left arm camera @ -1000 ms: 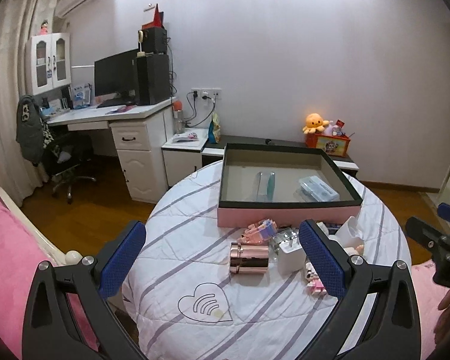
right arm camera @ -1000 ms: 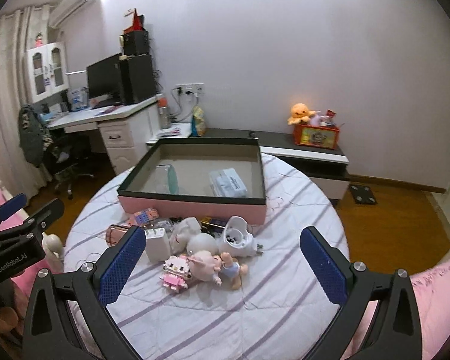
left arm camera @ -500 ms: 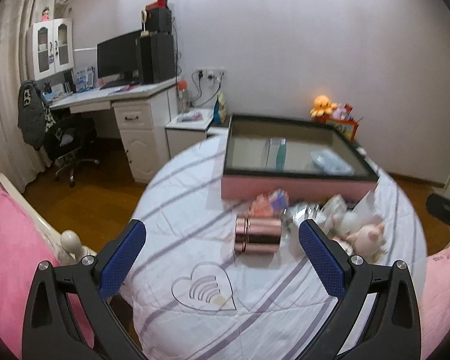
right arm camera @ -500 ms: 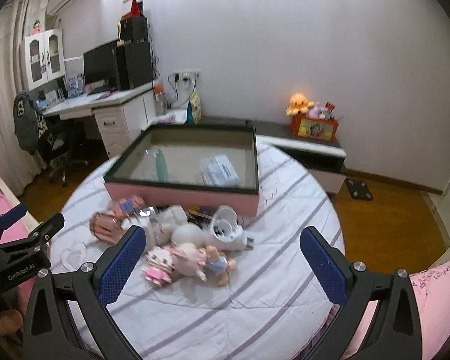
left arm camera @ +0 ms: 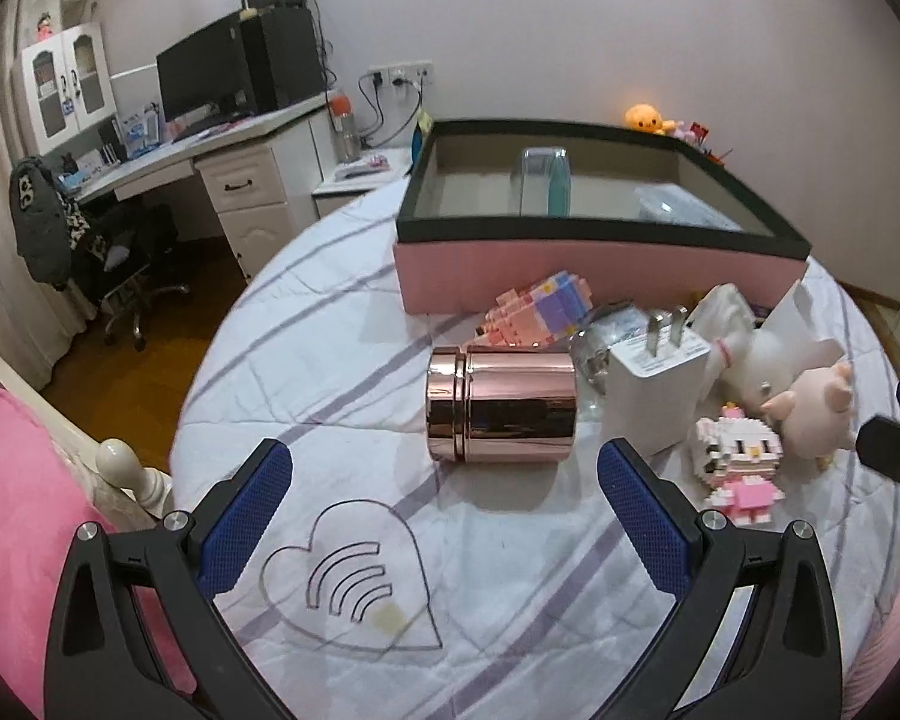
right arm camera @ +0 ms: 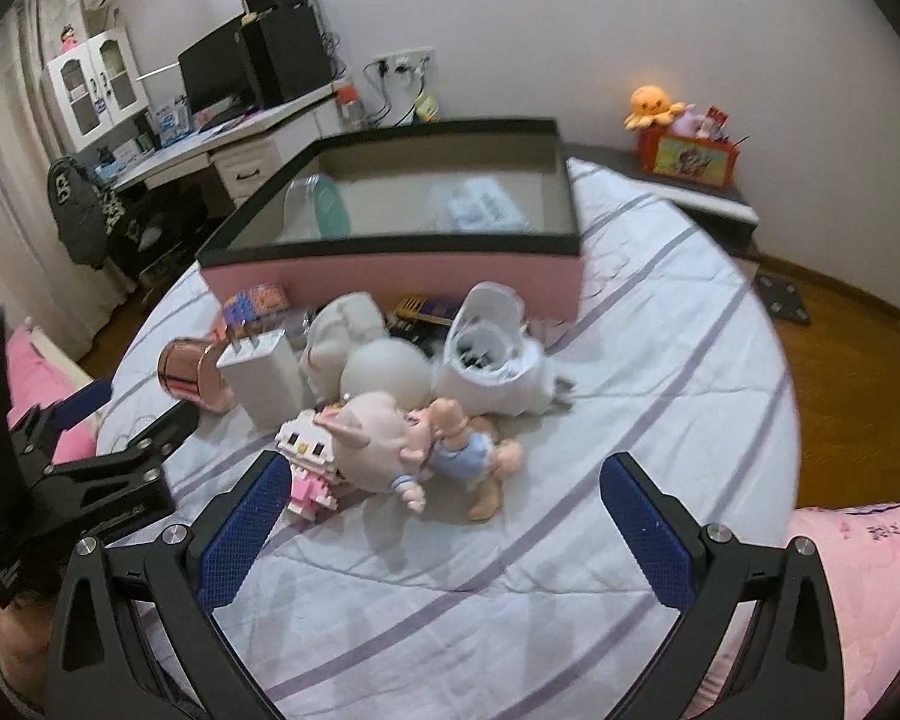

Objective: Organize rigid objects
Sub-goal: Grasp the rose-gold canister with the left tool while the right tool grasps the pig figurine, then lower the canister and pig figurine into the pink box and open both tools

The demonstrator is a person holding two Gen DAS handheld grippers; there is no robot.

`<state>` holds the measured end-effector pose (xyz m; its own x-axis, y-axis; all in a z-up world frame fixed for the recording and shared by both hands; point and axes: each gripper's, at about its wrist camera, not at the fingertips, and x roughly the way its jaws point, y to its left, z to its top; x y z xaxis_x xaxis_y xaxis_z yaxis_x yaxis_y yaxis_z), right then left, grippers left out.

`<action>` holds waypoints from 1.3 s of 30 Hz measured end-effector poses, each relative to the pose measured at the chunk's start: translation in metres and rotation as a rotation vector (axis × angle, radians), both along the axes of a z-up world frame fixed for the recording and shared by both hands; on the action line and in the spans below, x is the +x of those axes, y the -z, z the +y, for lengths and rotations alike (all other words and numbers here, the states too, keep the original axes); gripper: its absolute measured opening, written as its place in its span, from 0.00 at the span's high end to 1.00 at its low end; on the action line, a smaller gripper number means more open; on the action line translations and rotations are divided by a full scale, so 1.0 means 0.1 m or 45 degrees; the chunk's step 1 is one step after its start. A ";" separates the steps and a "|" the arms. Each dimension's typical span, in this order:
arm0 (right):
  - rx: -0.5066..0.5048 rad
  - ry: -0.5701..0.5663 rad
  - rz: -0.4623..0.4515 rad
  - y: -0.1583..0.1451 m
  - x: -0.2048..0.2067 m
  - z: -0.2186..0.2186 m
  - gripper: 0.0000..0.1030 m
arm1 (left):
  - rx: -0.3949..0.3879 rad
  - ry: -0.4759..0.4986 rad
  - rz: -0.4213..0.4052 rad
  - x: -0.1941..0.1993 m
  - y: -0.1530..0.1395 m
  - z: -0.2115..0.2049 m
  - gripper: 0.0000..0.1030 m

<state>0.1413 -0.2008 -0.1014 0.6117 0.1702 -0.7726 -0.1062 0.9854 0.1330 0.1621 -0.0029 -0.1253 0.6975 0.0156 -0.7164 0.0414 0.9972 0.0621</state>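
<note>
Currently both grippers are spread wide w/ nothing between the pads. Left gripper (left arm camera: 444, 516) hovers above the striped cover (left arm camera: 510, 570), aimed at the can (left arm camera: 501, 405), which lies on its side just ahead of the fingertips, not touching them. Charger (left arm camera: 654, 384) stands just right of the can, prongs up. Block cat (left arm camera: 738, 468) and pig doll (left arm camera: 810, 402) lie further right. Right gripper (right arm camera: 444, 516) hangs over the doll (right arm camera: 390, 438) and block cat. White device (right arm camera: 492, 354) sits behind them, near the box (right arm camera: 390, 276). Box holds a bottle (left arm camera: 540, 180) and a clear pack (left arm camera: 672, 210). Block toy (left arm camera: 540, 306) rests against the box front.
</note>
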 end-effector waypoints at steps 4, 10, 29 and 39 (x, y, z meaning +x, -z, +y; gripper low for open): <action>0.026 0.000 0.023 0.10 0.10 0.02 0.00 | -0.008 -0.003 0.014 0.15 0.04 -0.01 0.00; 0.042 0.015 0.059 0.26 0.24 0.02 0.09 | -0.032 0.021 0.075 0.34 0.13 0.00 0.14; 0.164 -0.038 0.022 0.10 0.04 -0.09 0.21 | -0.152 0.088 0.068 0.08 -0.03 0.11 0.47; 0.169 -0.101 -0.139 -0.53 0.20 -0.05 0.21 | -0.142 0.115 -0.082 0.27 -0.68 0.07 0.47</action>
<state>0.1617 -0.2063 -0.0489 0.6711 0.3171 -0.6701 -0.2034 0.9480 0.2449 0.1891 0.0042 -0.0577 0.7370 -0.1267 -0.6639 0.1311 0.9904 -0.0435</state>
